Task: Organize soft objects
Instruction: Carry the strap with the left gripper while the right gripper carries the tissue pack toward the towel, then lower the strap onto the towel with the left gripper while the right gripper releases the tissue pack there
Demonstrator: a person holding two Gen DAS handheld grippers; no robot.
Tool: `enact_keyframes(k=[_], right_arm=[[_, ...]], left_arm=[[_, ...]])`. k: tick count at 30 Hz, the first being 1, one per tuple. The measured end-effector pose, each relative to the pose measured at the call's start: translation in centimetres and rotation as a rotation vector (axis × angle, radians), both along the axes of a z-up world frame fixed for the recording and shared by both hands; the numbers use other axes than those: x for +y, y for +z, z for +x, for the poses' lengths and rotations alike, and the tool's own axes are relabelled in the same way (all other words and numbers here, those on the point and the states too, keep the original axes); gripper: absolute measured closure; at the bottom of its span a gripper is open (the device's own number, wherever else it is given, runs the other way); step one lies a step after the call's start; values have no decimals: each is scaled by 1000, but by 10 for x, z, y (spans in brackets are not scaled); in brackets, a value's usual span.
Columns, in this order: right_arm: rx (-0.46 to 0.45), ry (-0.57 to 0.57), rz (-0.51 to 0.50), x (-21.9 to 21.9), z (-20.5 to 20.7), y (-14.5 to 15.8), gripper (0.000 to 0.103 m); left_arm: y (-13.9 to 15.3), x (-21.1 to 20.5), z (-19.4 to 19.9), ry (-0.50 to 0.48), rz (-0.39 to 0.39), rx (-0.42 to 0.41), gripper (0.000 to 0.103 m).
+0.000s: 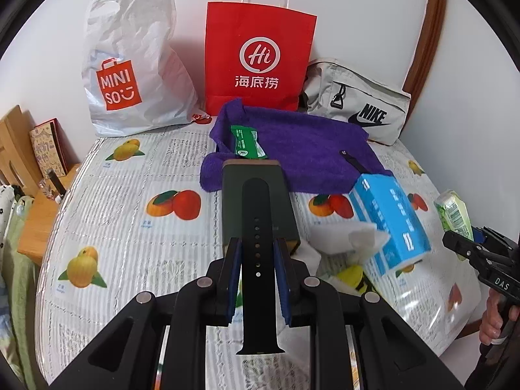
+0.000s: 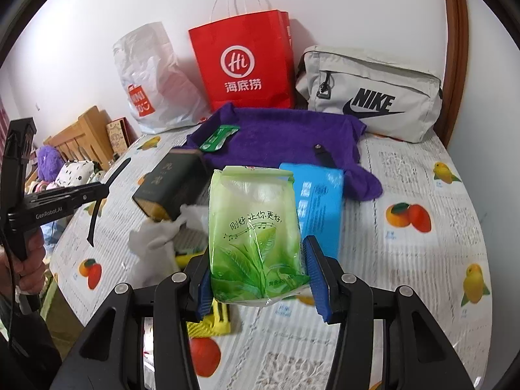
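My left gripper [image 1: 256, 247] is shut on a black watch strap [image 1: 258, 227] and holds it above the table; the strap also shows in the right wrist view [image 2: 97, 204]. My right gripper [image 2: 256, 256] is shut on a green tissue pack [image 2: 256, 234], held above the table; the pack shows at the right edge of the left wrist view [image 1: 453, 211]. A purple towel [image 1: 302, 156] lies further back with a green sachet [image 1: 247, 143] and a second dark strap piece [image 1: 352, 161] on it. A blue tissue box [image 1: 390, 221] lies beside the towel.
A dark green box [image 1: 256, 195] lies in front of the towel. White crumpled tissue [image 1: 360, 237] and a yellow item [image 1: 352, 276] lie near it. A white Miniso bag [image 1: 130, 74], a red paper bag [image 1: 256, 61] and a grey Nike pouch [image 1: 357, 104] stand along the wall.
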State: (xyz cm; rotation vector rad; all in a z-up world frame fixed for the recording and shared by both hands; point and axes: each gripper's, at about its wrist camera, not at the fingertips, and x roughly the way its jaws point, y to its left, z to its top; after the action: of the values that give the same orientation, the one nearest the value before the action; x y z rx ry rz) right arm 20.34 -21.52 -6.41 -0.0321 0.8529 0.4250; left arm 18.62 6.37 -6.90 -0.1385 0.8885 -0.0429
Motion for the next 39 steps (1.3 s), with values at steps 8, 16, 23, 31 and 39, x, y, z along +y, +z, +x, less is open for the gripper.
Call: enact_keyframes(k=[8,16,23,31,39], right_arm=[[0,-17,-13,-3,47,9,54],[23,-38,-28,2,102,4,54],[45,-23,-58,12,156,-10,54],[132,-11,-98,29,211,-39,54],[229,31,-140,42,236,-71,54]], left_arm=[[7,2,41,2,-11,18,83],[10,7,87,-5,-22,27,83],[9,13,125,3,-9,28,83],[-1,19,163,7,-15,50,83],[-12,18,196,-7,0,72,83]])
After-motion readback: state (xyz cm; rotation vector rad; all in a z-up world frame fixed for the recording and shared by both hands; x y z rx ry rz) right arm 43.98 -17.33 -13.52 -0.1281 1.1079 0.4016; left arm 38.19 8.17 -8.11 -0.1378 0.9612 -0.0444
